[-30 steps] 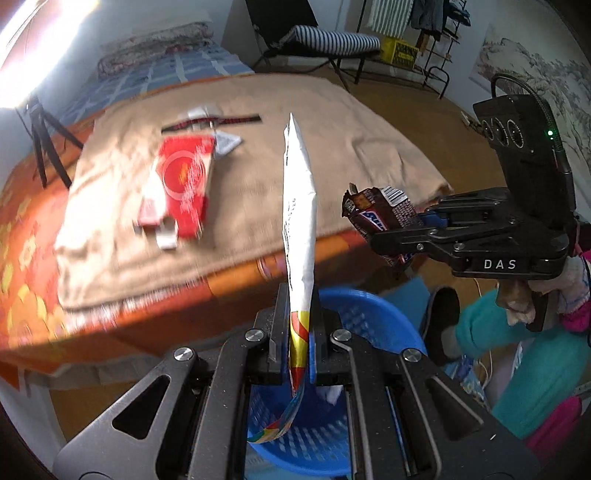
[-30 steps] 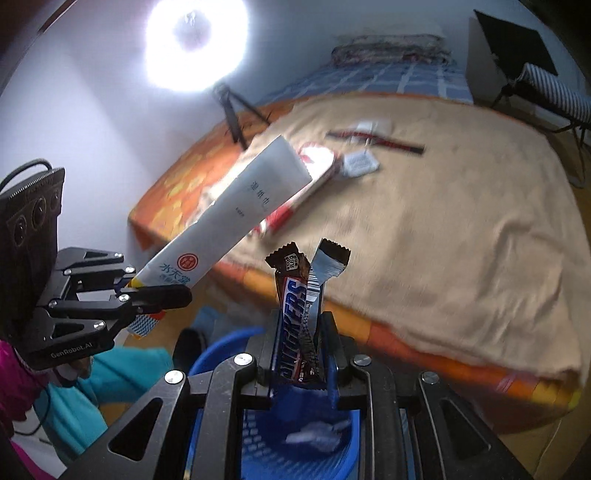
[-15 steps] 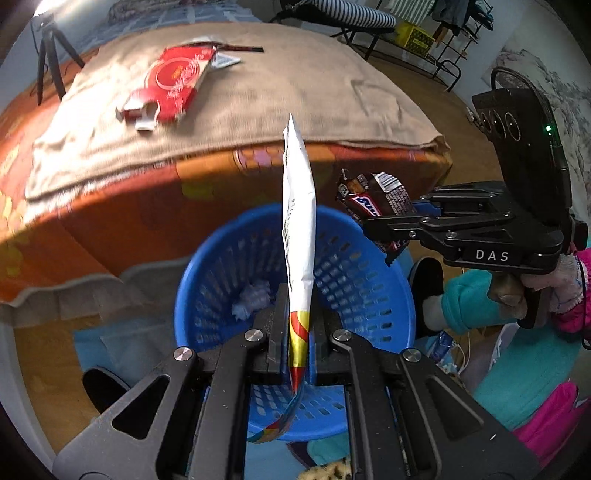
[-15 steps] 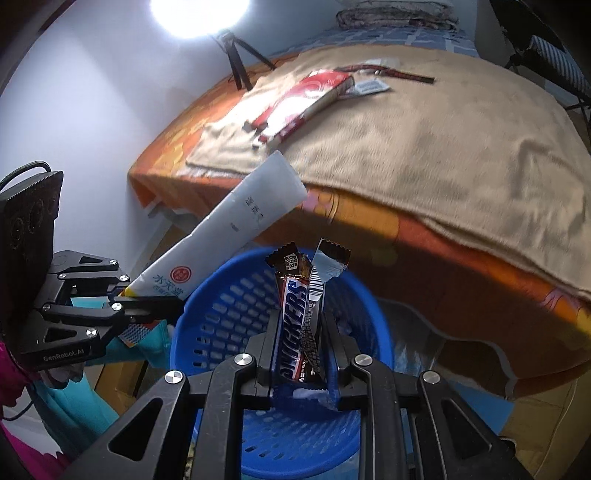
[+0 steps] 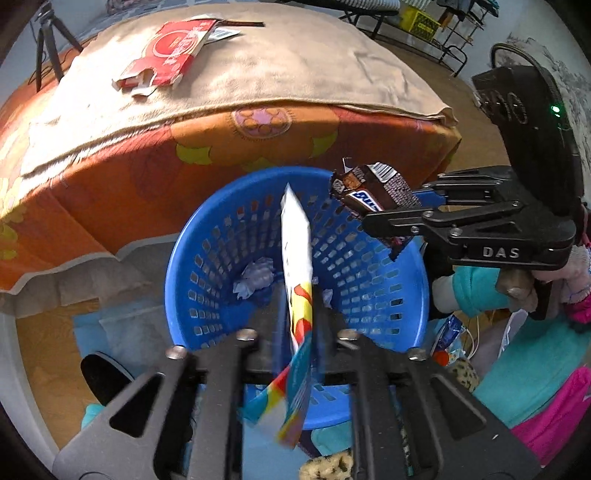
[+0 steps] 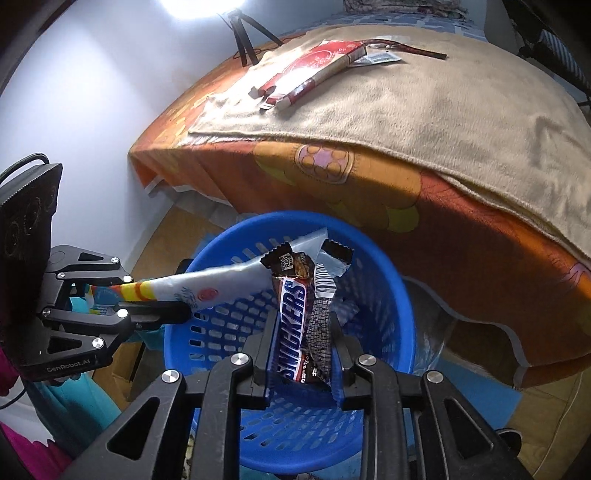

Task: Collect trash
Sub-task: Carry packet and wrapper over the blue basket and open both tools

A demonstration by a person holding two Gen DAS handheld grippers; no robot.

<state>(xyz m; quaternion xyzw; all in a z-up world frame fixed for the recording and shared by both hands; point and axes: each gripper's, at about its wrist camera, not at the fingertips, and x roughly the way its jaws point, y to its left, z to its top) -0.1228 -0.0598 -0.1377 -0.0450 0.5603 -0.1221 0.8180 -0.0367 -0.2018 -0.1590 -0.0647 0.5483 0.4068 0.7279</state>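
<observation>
A bed with an orange flowered sheet and a beige blanket stood on a wooden floor, beside a pale wall and a bright lamp on a tripod.

a white wet-wipe packet and snickers wrapper hang over the blue basket.

The long white wet-wipe sachet looks motion-blurred at its lower end. The round blue slotted plastic basket has its near rim hidden behind the gripper frames. Crumpled white paper inside is partly hidden.
</observation>
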